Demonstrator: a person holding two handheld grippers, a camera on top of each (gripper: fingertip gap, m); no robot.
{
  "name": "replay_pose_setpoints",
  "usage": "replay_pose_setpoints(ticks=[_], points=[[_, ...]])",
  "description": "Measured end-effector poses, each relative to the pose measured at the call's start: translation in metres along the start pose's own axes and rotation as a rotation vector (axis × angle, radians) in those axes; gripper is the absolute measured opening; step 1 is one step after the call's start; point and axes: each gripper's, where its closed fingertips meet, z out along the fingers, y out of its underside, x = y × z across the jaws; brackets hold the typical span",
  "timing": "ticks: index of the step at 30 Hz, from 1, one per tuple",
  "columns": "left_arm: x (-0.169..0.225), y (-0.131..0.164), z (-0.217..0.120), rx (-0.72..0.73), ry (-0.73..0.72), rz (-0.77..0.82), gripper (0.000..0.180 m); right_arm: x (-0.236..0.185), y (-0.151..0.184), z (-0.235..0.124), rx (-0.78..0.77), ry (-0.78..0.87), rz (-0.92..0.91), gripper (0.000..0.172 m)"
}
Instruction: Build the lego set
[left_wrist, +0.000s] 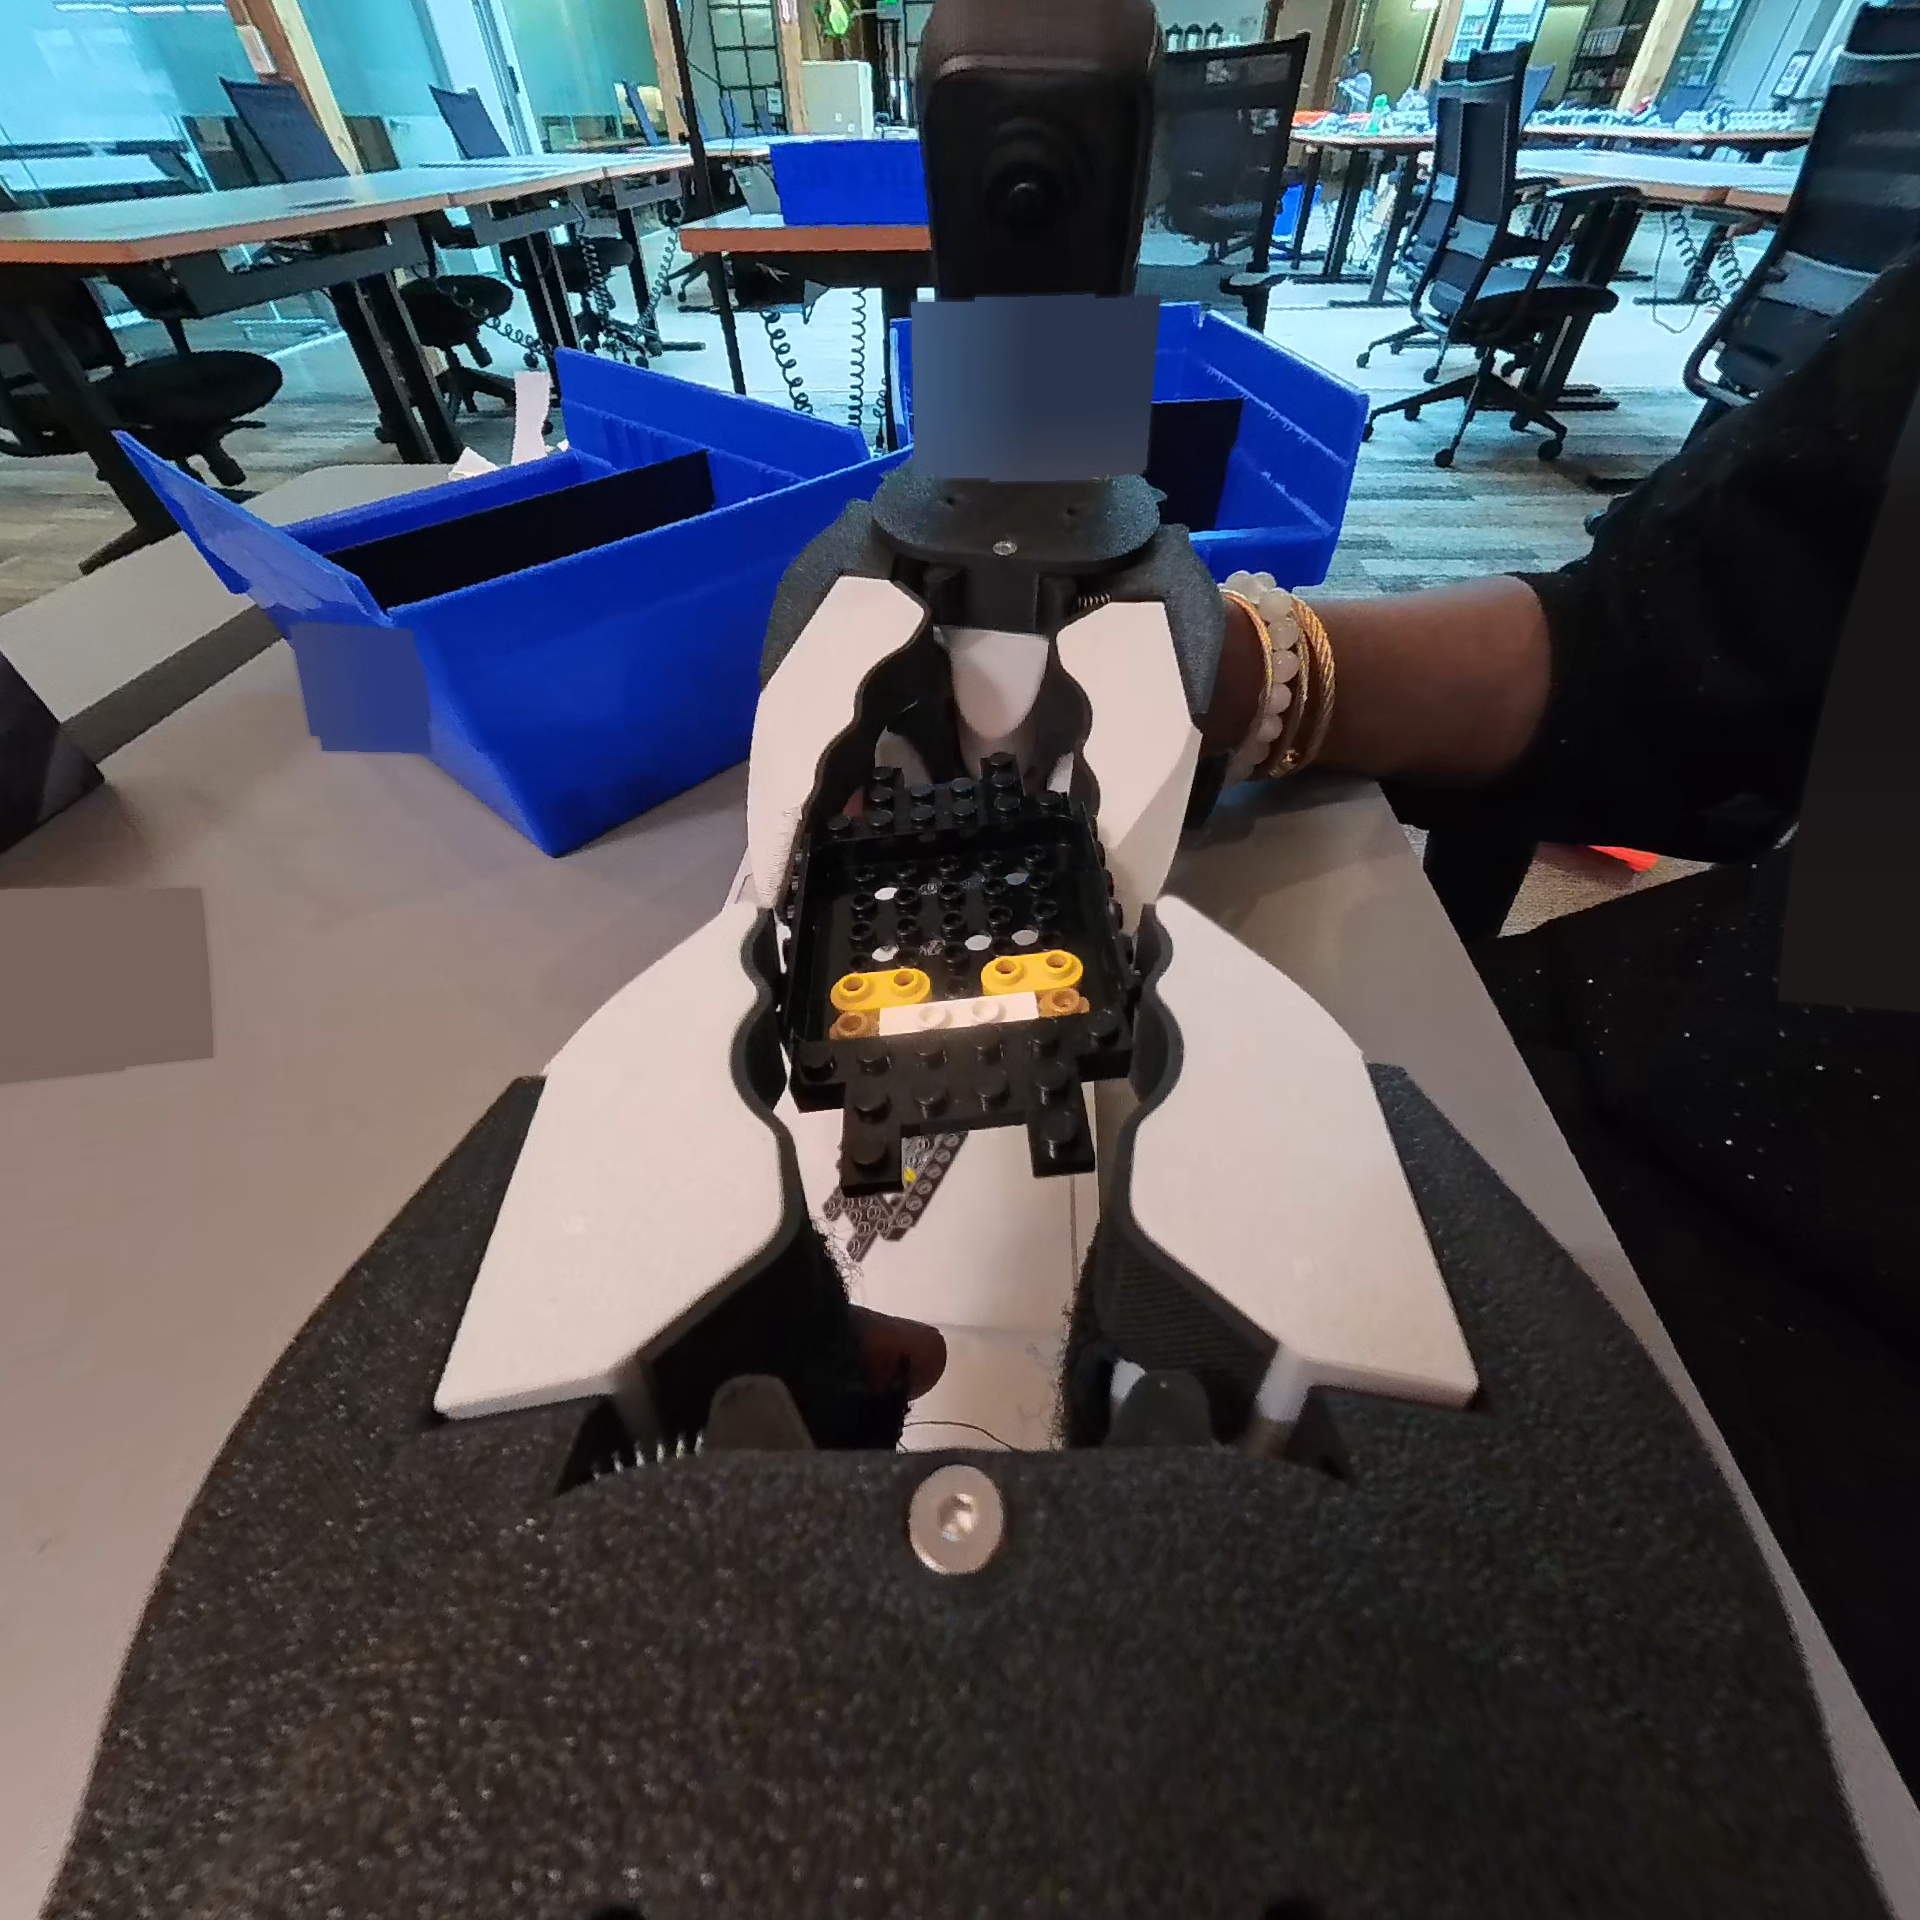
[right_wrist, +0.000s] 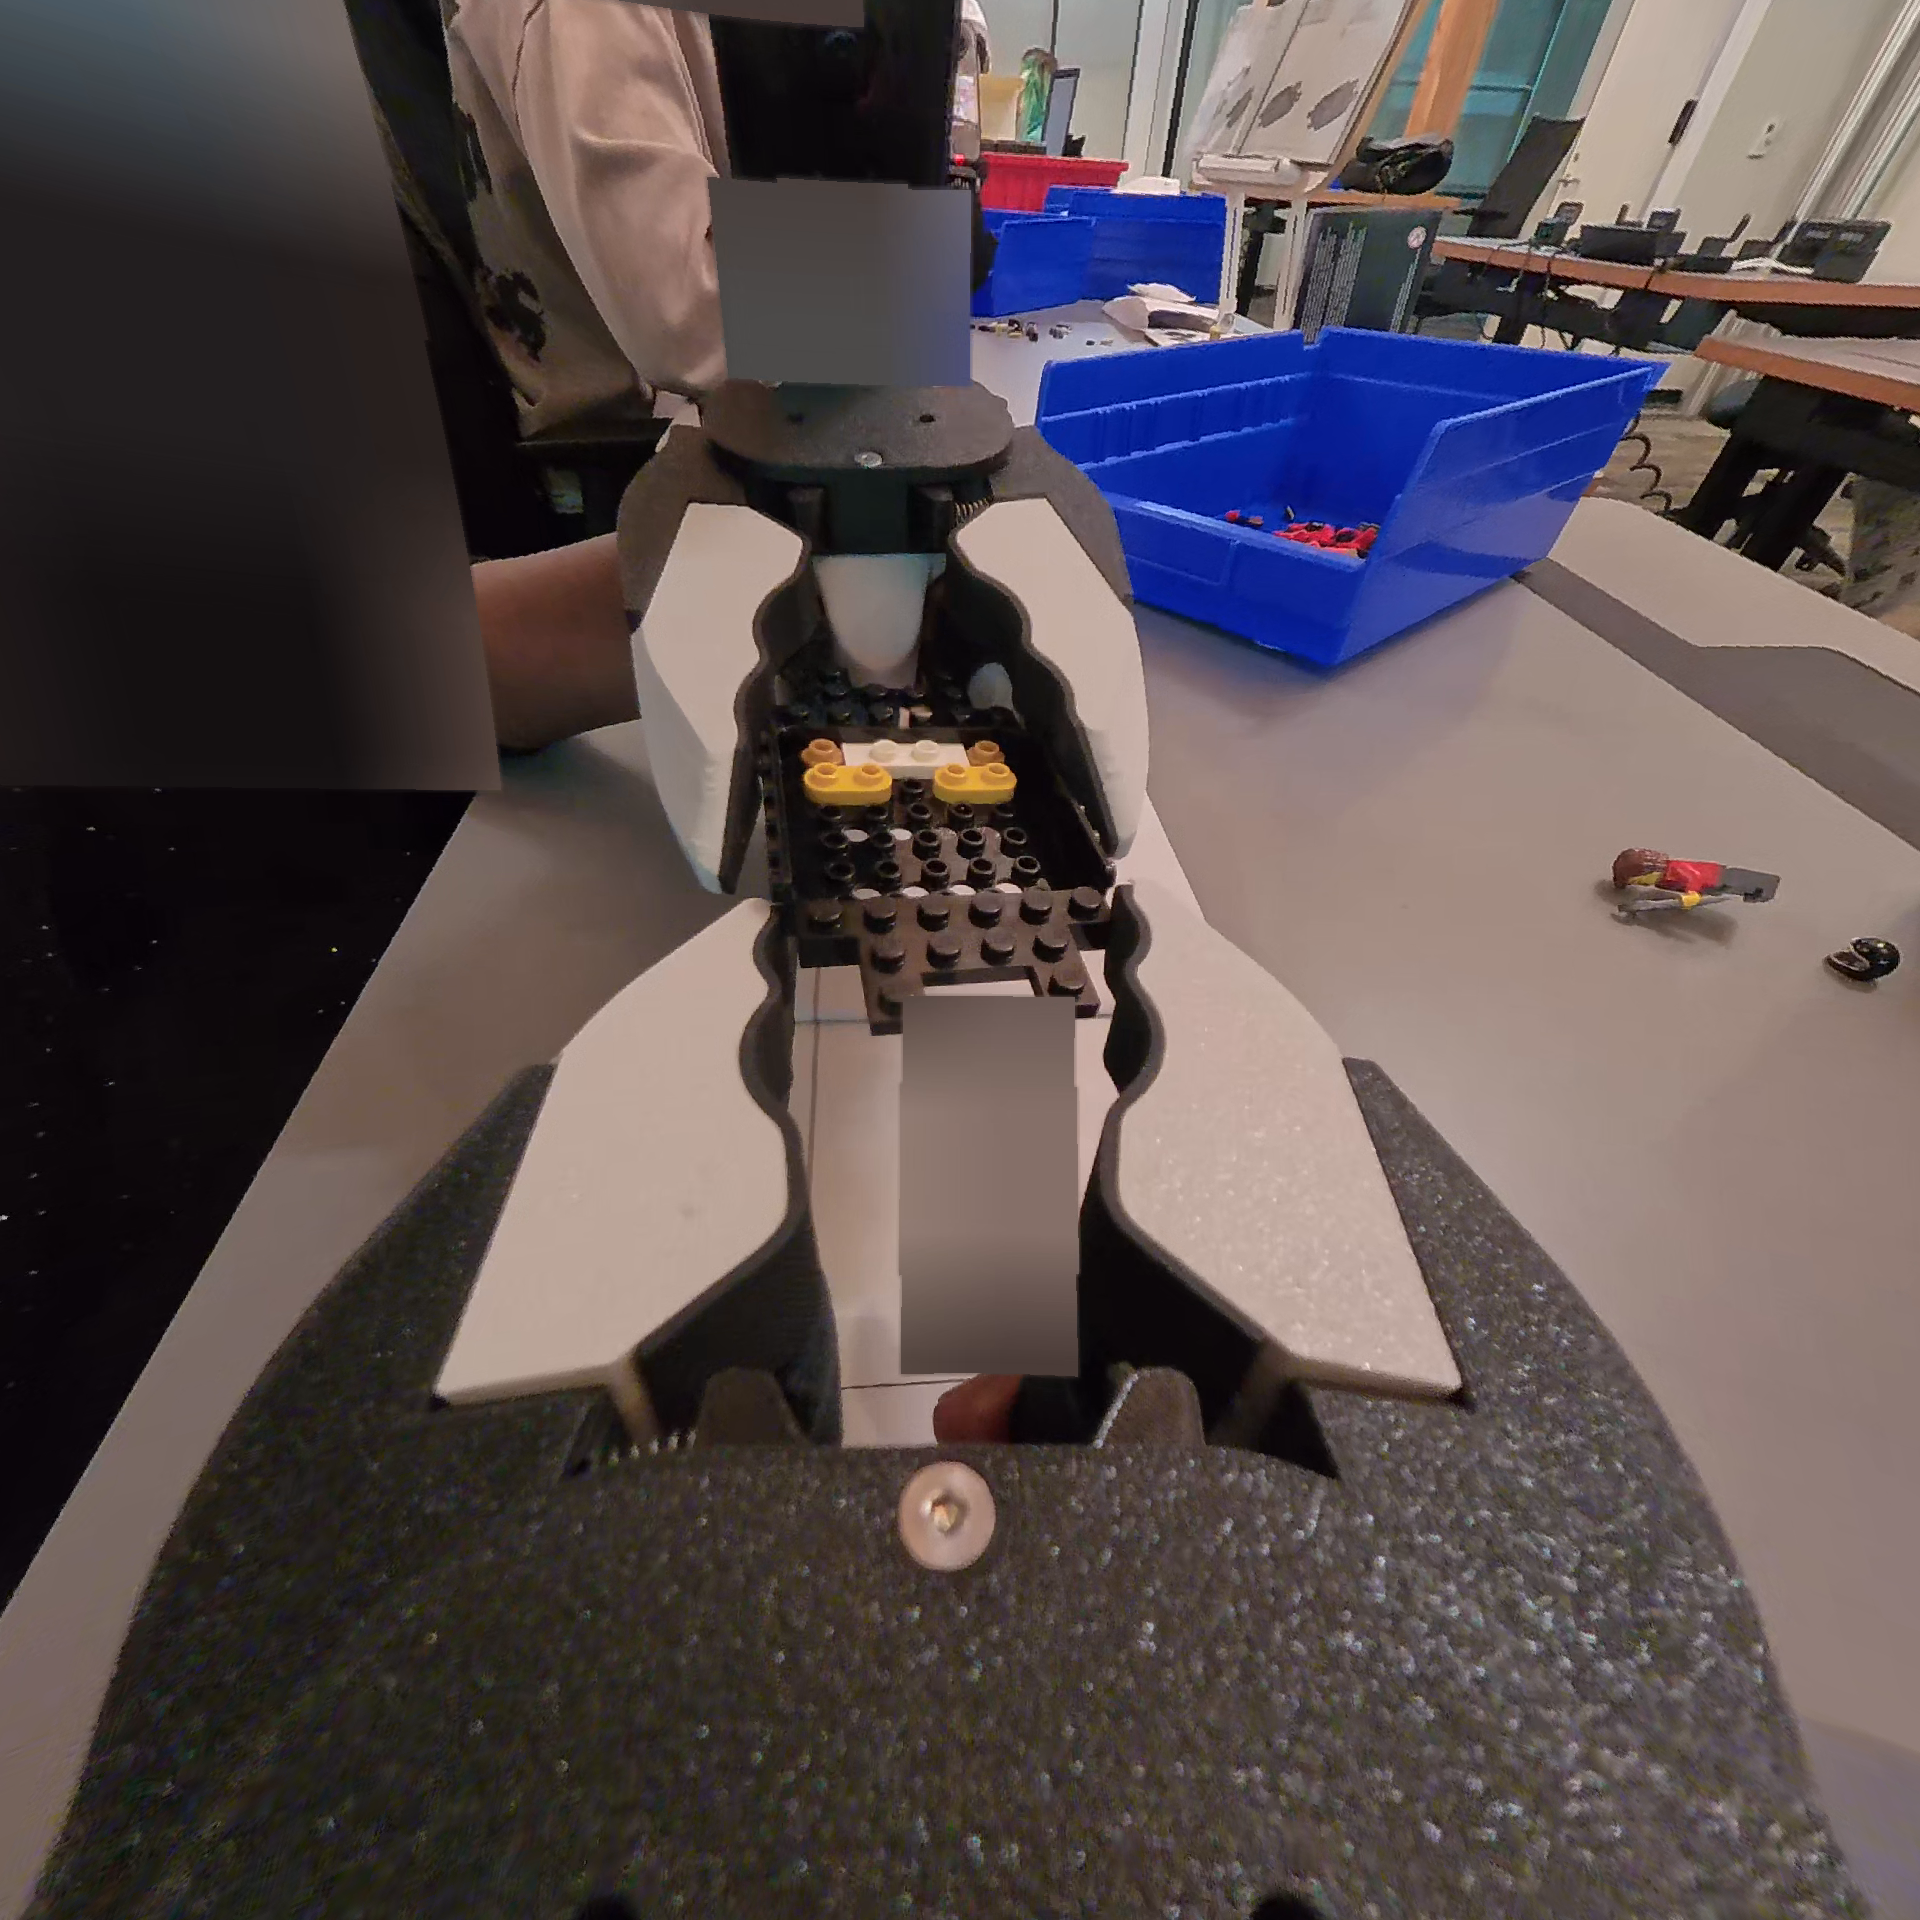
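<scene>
Black brick tray (left_wrist: 951, 935) held above grey counter (left_wrist: 364, 935) between both grippers, which face each other. Left gripper (left_wrist: 951, 997) fingers clamp the end with two yellow plates (left_wrist: 881, 987) and a white plate (left_wrist: 956, 1013) — right gripper (right_wrist: 951, 925) fingers clamp the opposite end. Blue bins (left_wrist: 540, 665) behind; small figure (right_wrist: 1688, 883) lies well apart.

Blue bins (left_wrist: 582, 665) sat on the grey worktop (left_wrist: 364, 935), one of them (right_wrist: 1351, 488) with small red pieces lying in it. A toy figure (right_wrist: 1688, 883) and a small black piece (right_wrist: 1865, 958) lay loose on the worktop. Office chairs (left_wrist: 1496, 281) and desks (left_wrist: 208, 223) stood behind.
</scene>
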Motion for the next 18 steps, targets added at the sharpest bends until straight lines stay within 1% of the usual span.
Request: replay_pose_setpoints(ticks=[12, 18], points=[[-0.004, 0.000, 0.000, 0.006, -0.022, -0.008, 0.065, 0.002, -0.003, -0.002, 0.015, 0.013, 0.015, 0.058], [-0.012, -0.006, -0.003, 0.043, -0.068, -0.035, 0.094, 0.003, -0.005, -0.003, 0.022, 0.016, 0.028, 0.058]])
